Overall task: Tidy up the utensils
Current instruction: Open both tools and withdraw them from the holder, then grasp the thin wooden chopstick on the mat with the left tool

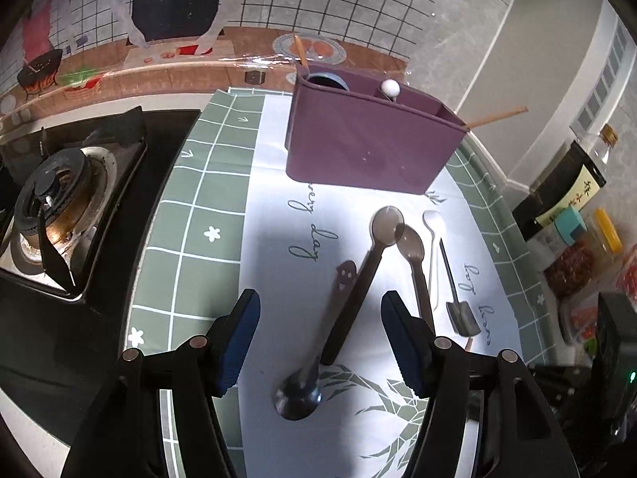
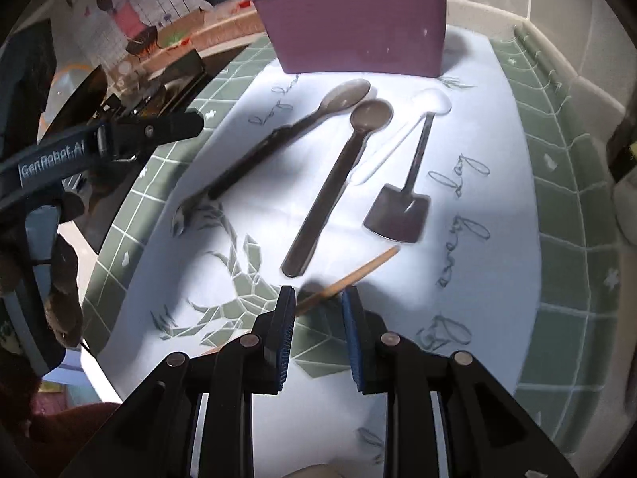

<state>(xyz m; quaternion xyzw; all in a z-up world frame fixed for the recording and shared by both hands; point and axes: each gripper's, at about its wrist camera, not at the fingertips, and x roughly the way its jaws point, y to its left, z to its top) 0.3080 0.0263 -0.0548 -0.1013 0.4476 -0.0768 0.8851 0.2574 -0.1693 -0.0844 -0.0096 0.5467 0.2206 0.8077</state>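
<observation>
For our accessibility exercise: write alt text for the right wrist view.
The right gripper, jaws apart, straddles a thin wooden chopstick on a white and green patterned cloth. Beyond lie two translucent brown plastic spoons, a shovel-shaped metal spoon and a purple plastic utensil holder.

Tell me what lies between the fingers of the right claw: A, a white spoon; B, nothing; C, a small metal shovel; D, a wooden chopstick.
D: in the right wrist view a wooden chopstick runs across the cloth between the fingers of the right claw, whose pads stand apart from it.
</observation>
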